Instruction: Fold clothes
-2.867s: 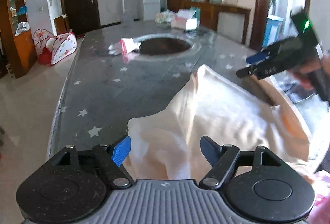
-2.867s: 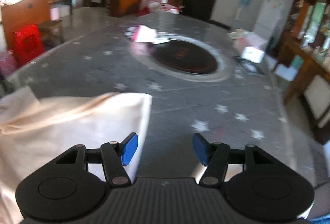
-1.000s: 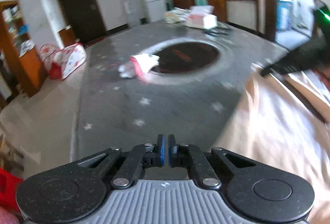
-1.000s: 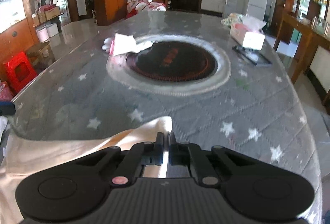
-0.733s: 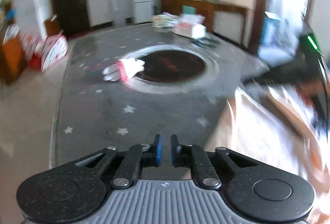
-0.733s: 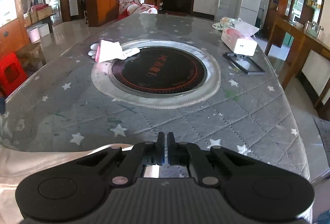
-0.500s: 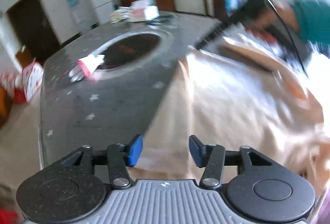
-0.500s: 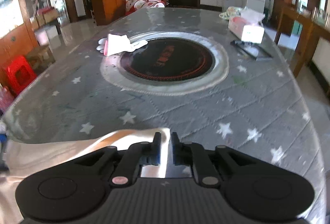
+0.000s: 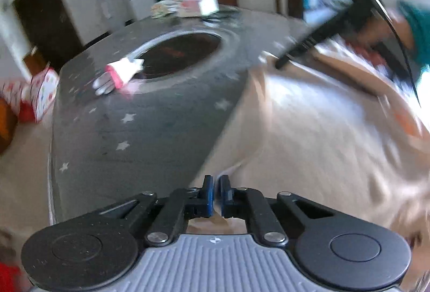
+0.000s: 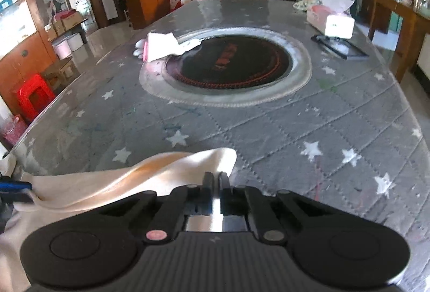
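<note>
Cloth, a cream garment, lay spread over the near end of the grey star-patterned table, its far edge running slantwise across the quilted cover in the left wrist view. In the right wrist view one corner of it was lifted off the table and folded over in a soft wave, with the rest trailing away to the left and downward.

The right gripper had its jaws drawn nearly together, with only a thin slit between them, pinching that raised corner of the garment. From the left camera it showed as a dark blurred shape reaching down to the garment's far corner, with a green light on its body and a hand in a teal sleeve behind it.

The left gripper also had its blue-padded jaws closed to a narrow gap, right at the garment's near edge; the view was smeared with motion, and whether fabric was caught between the pads could not be told for certain.

Farther up the table a round dark hotplate sat inside a pale ring, with a white and pink glove lying at its left rim. Beyond, toward the right, stood a tissue box with a flat black frame just beside it.
</note>
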`<act>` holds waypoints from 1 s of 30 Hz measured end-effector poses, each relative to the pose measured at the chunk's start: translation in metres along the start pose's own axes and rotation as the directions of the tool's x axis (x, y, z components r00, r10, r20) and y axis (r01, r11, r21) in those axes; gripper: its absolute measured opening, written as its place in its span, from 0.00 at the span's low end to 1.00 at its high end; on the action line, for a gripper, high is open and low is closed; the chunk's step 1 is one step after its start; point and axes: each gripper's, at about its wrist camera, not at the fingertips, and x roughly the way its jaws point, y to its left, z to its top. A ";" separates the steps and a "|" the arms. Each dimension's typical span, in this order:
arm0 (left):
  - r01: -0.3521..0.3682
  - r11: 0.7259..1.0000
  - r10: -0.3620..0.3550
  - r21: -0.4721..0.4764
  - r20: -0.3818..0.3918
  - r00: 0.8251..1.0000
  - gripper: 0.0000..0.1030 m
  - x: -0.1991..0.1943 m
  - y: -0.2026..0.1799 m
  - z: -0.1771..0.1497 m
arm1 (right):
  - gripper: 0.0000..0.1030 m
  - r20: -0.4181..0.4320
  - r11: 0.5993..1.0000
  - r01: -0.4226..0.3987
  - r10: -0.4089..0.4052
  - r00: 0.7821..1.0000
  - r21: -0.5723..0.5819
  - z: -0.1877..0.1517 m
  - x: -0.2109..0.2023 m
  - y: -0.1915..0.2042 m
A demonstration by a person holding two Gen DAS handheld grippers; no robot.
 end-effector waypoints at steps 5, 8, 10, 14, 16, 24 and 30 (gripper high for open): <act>-0.069 0.988 0.068 -0.135 -0.012 0.998 0.01 0.023 0.038 0.025 | 0.02 0.055 0.998 0.058 -0.057 0.997 -0.019 0.013 -0.005 -0.002; -0.087 0.975 0.087 -0.205 -0.007 0.996 0.01 0.036 0.058 0.038 | 0.02 0.075 0.995 0.095 -0.092 0.993 -0.030 0.022 -0.004 -0.004; -0.026 0.970 0.033 -0.242 0.023 0.999 0.01 0.033 0.065 0.040 | 0.02 0.080 0.994 0.108 -0.105 0.991 -0.030 0.026 -0.003 -0.007; 0.050 0.982 -0.040 -0.180 0.058 0.998 0.22 0.022 0.056 0.037 | 0.02 0.062 0.991 0.129 -0.127 0.990 -0.034 0.030 0.005 -0.015; 0.057 0.994 -0.051 -0.095 0.058 0.997 0.37 0.016 0.041 0.031 | 0.02 0.049 0.991 0.133 -0.131 0.990 -0.028 0.030 0.010 -0.019; 0.029 0.982 -0.033 0.188 0.015 0.999 0.56 0.021 -0.016 0.008 | 0.03 0.015 0.993 0.121 -0.121 0.993 -0.007 0.024 0.021 -0.023; 0.040 0.987 -0.044 0.153 0.025 0.999 0.23 0.028 -0.007 0.019 | 0.03 0.007 0.993 0.119 -0.118 0.993 -0.014 0.024 0.023 -0.024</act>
